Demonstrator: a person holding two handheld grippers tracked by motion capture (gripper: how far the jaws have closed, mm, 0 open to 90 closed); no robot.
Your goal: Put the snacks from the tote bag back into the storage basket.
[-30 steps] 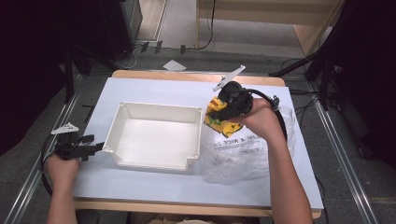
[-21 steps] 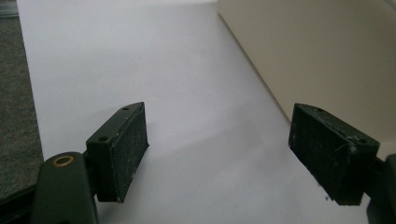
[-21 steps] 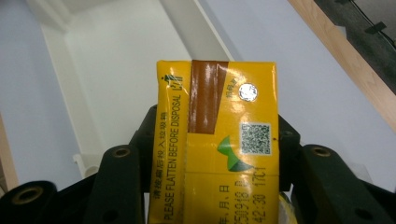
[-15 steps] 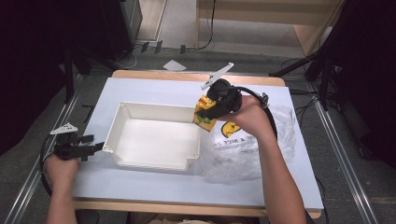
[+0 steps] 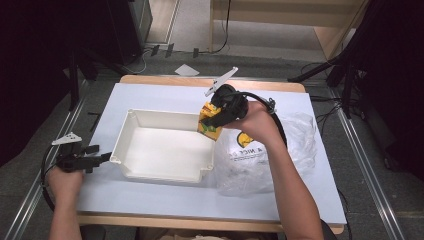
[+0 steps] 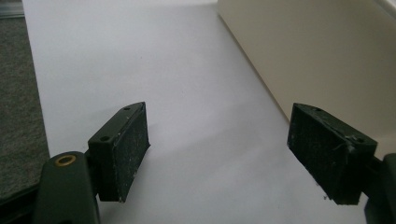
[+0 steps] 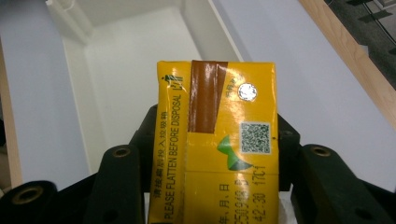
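The right gripper [image 5: 216, 117], jaws clamped on the yellow carton [image 5: 209, 120], holds it over the bin's [image 5: 150, 176] 2 o'clock corner, while the left gripper [image 5: 102, 158], jaws apart, rests at the bin's 9 o'clock.

right gripper [image 5: 214, 119] carried leftward off the plastic bag [image 5: 270, 160], yellow carton [image 5: 209, 120] now over the white bin's [image 5: 125, 131] right edge
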